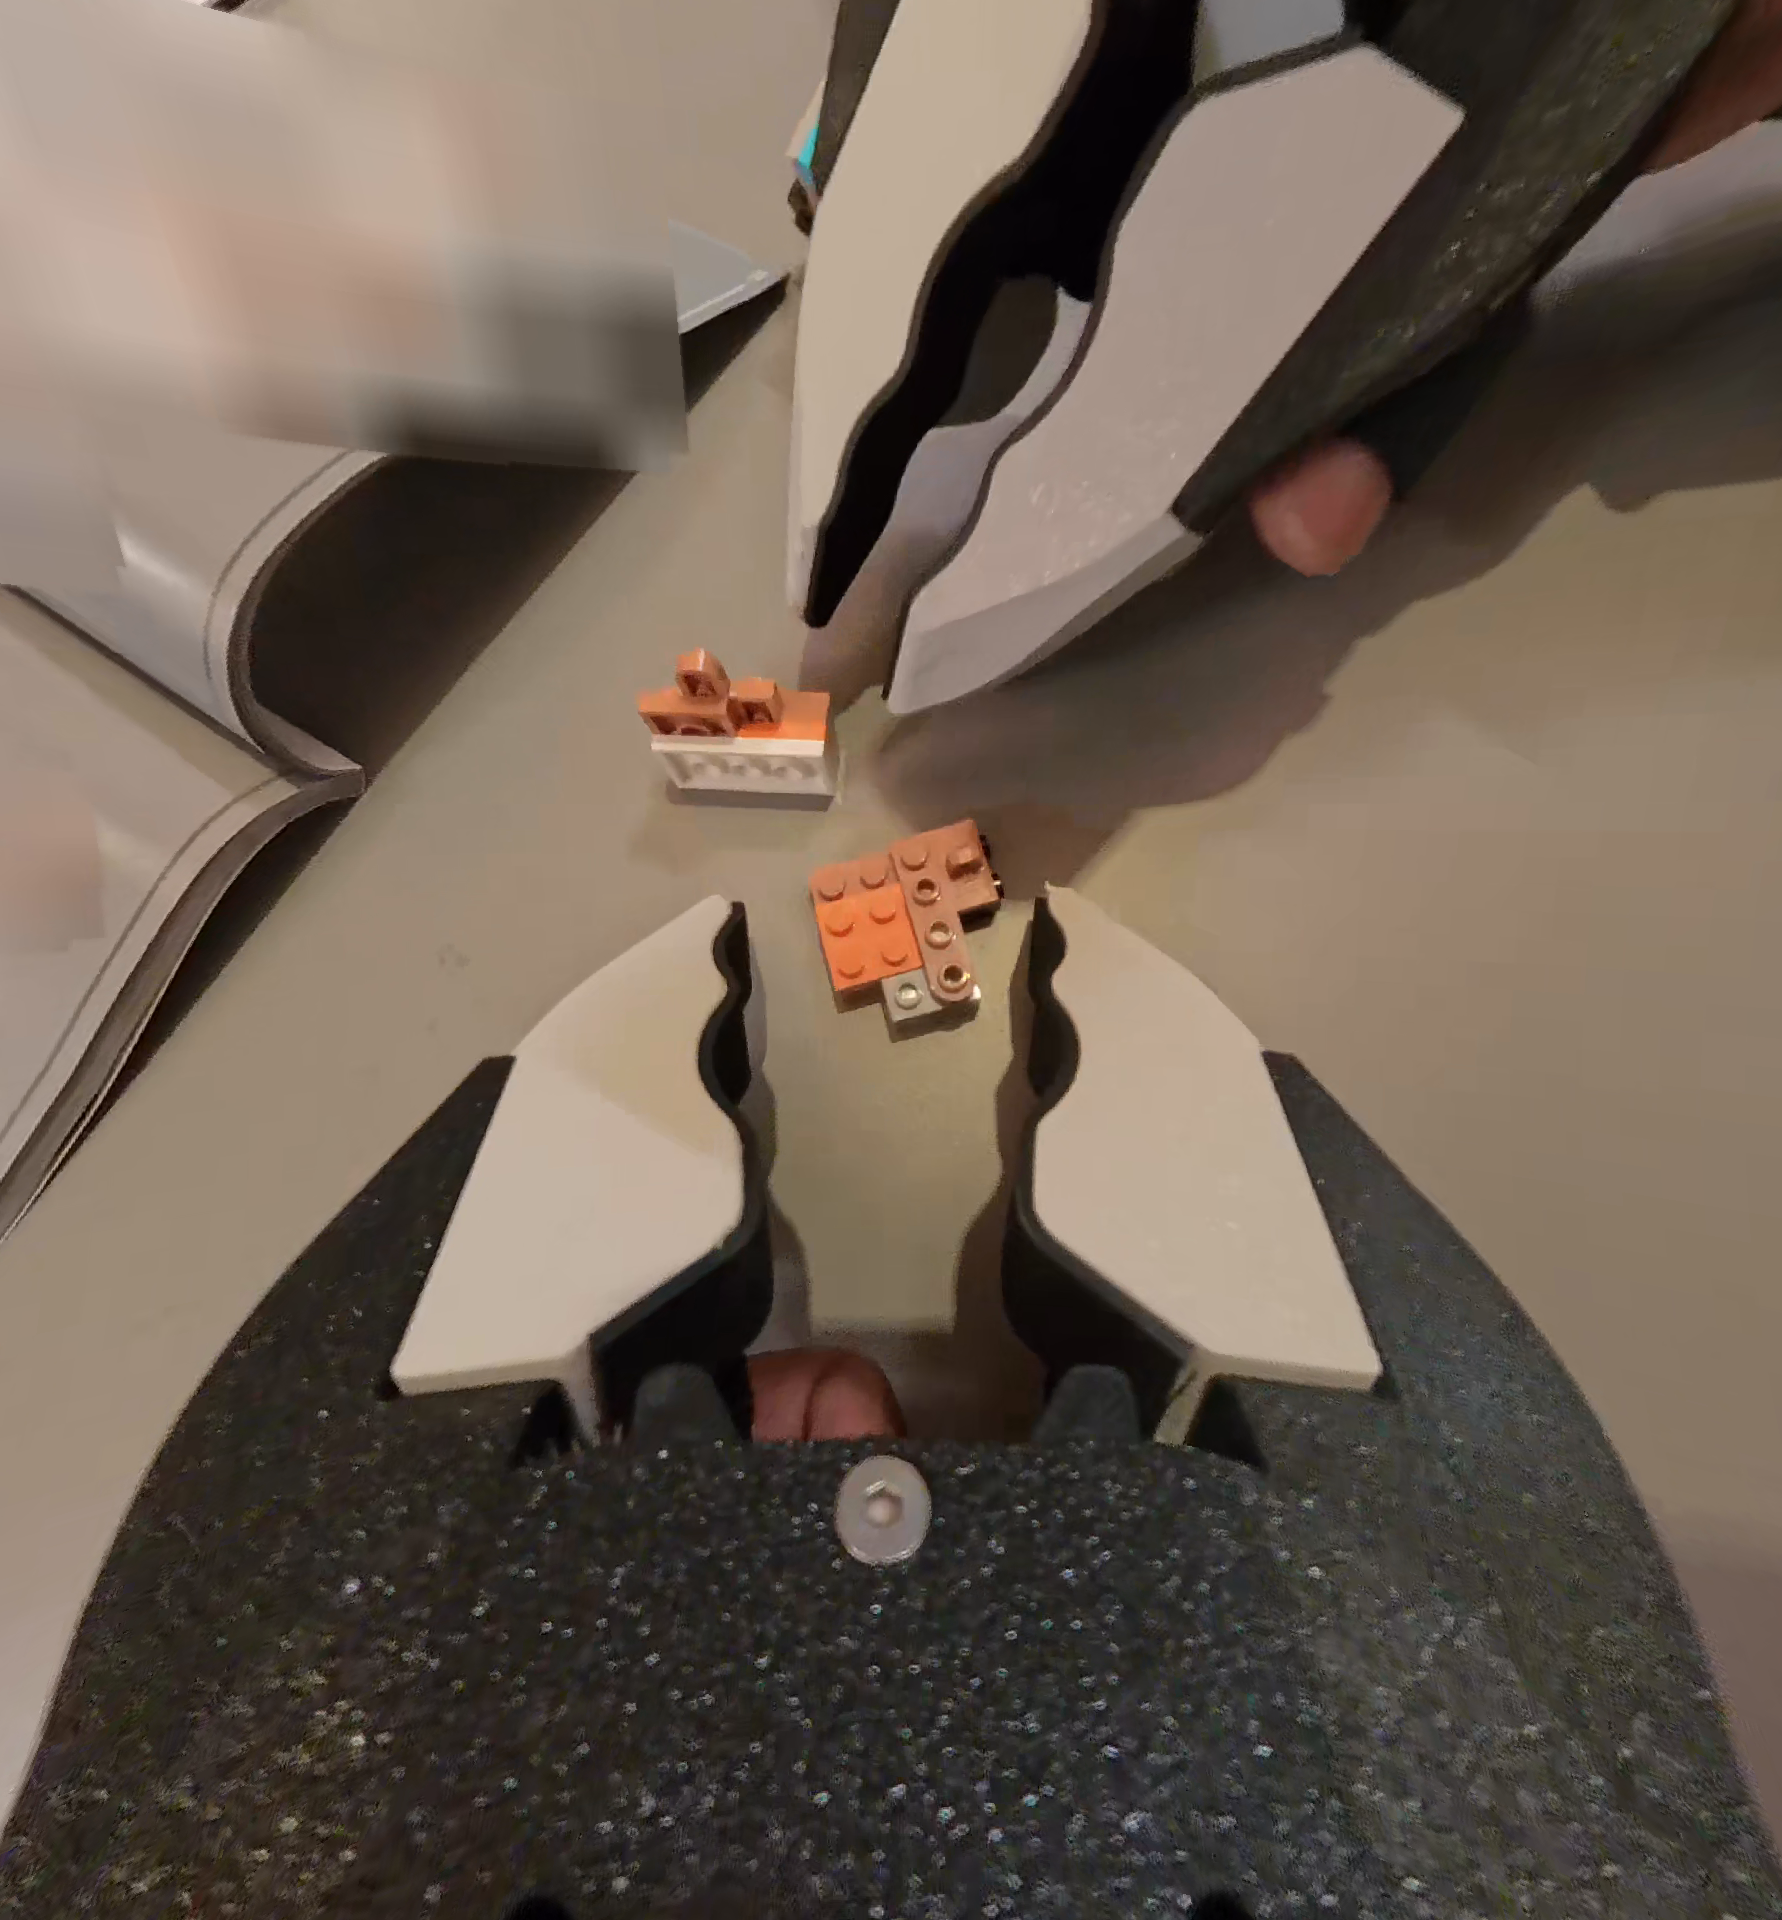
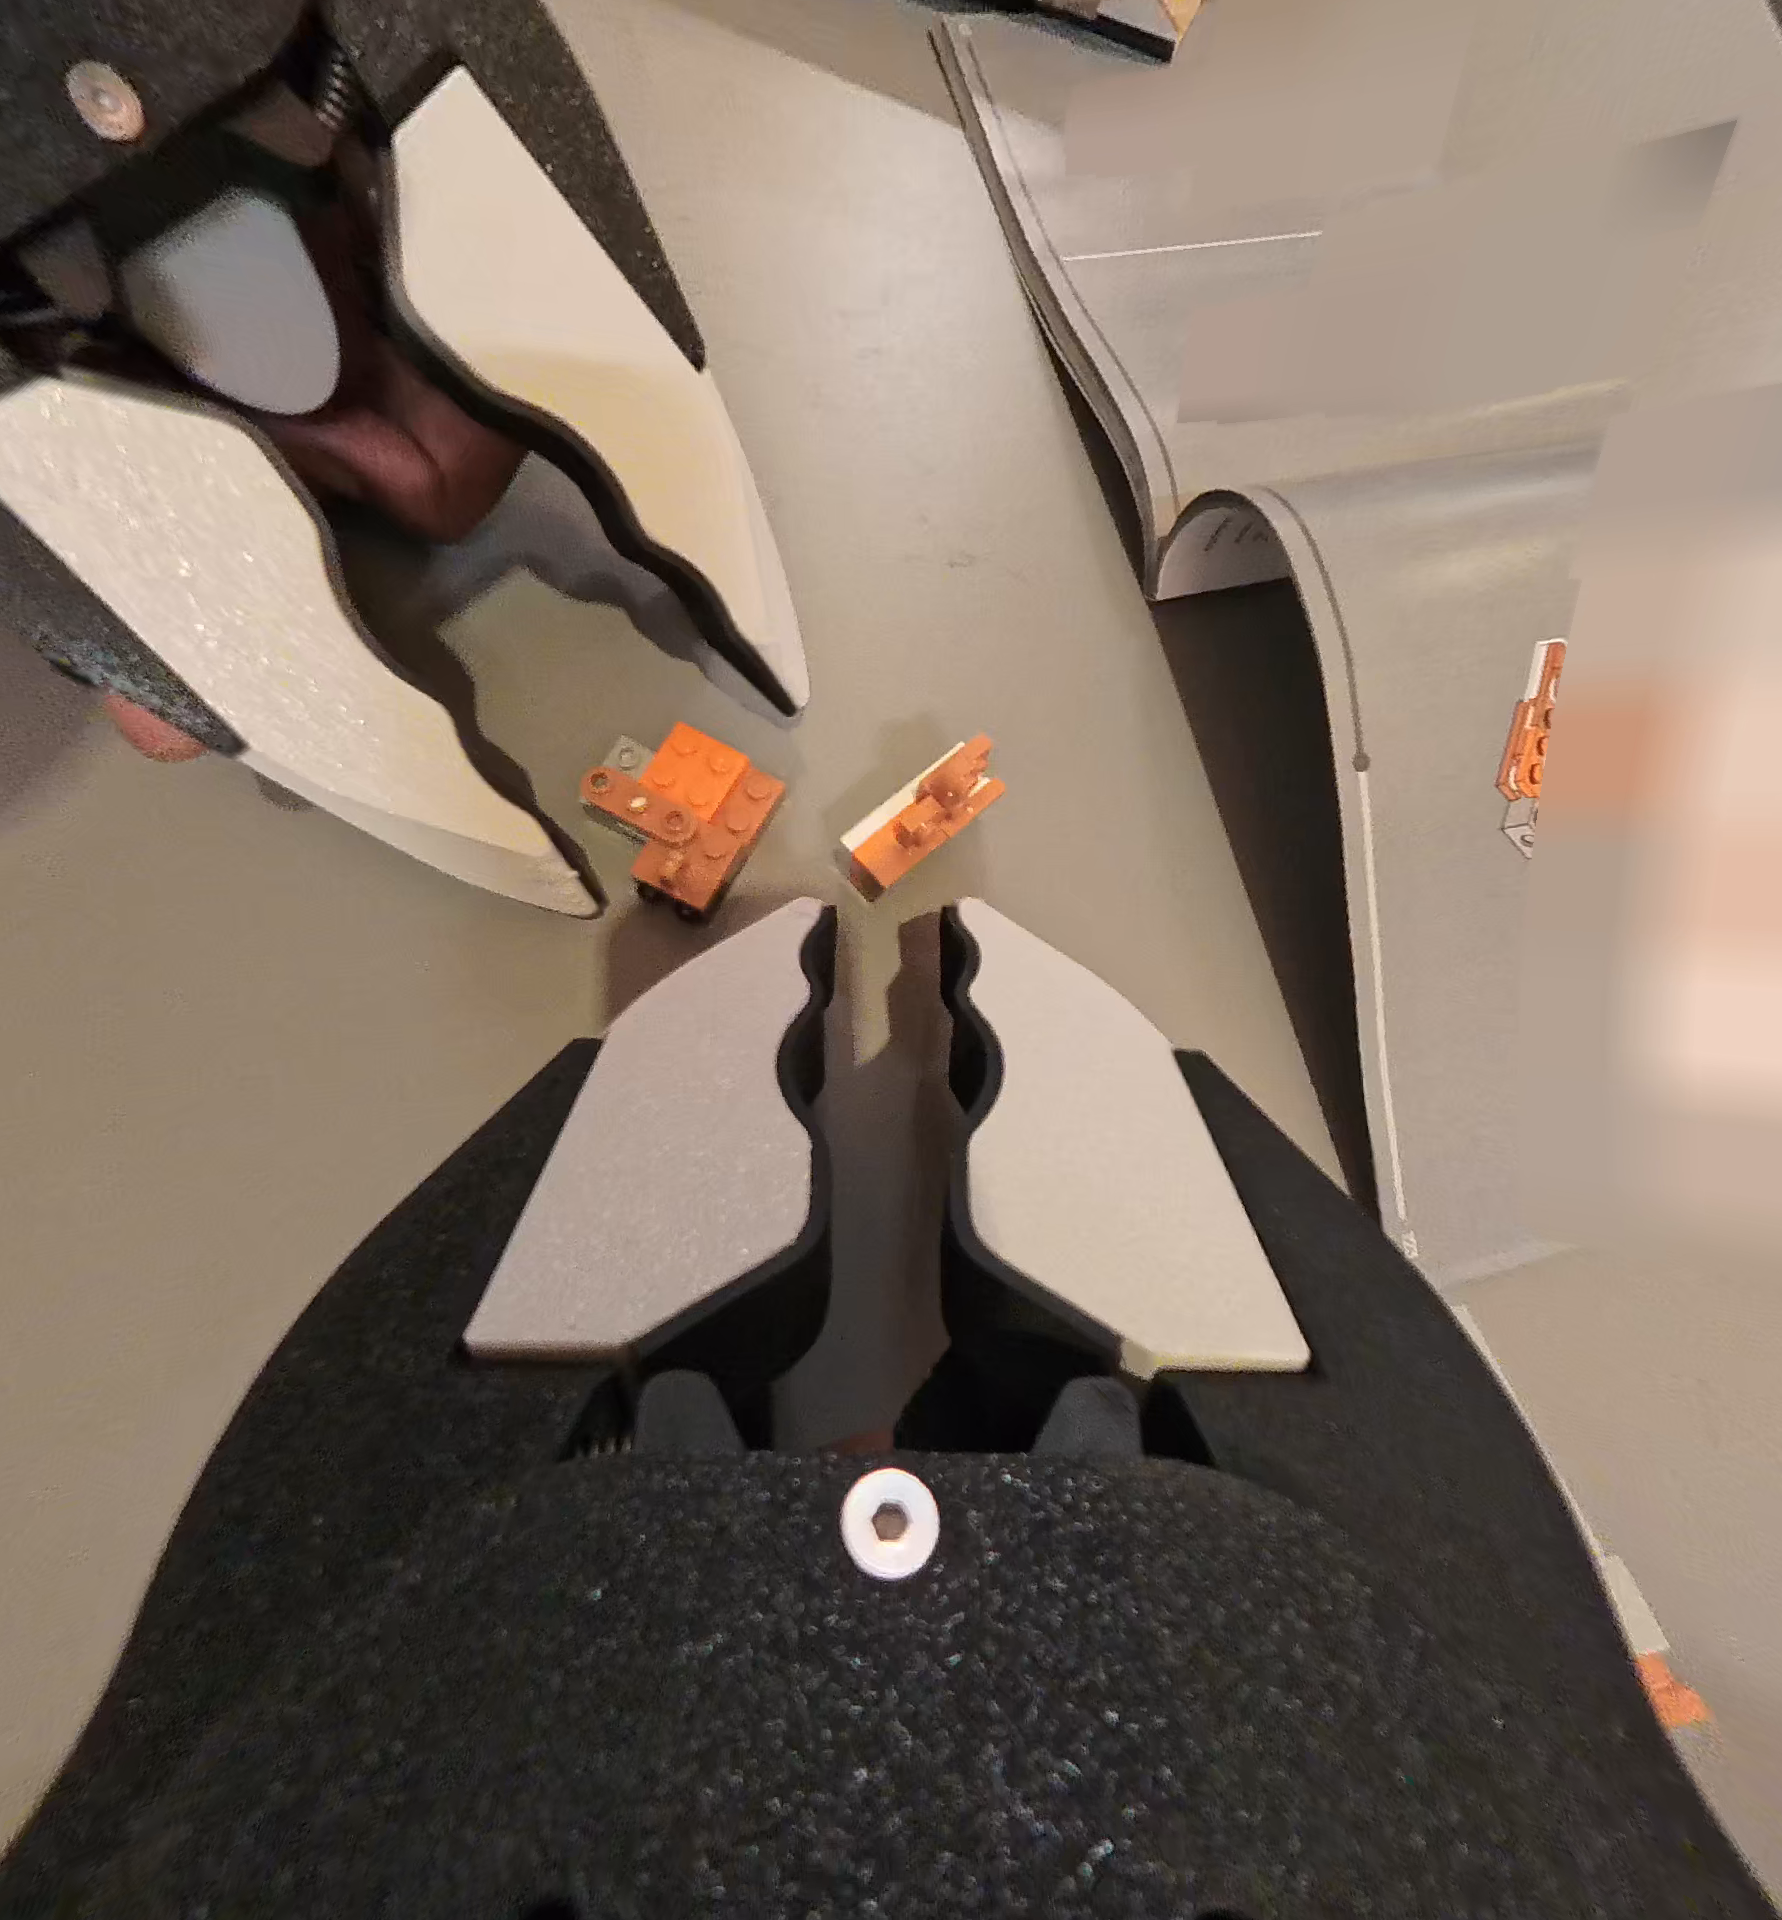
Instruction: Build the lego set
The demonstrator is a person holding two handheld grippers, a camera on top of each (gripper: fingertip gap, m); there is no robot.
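Off to the left of my left gripper (image 1: 882,914) an open instruction booklet (image 1: 191,727) lies on the plain grey-beige table (image 1: 1386,1039), its pages blurred over, so no print is readable. My left jaws stand wide apart, empty, and the flat orange-and-brown lego assembly (image 1: 902,925) sits just ahead between the tips. Beyond it lies the white-based lego piece (image 1: 747,743). My right gripper (image 2: 887,909) is only narrowly parted, holding nothing; that white-based piece seems just clear of its tips.
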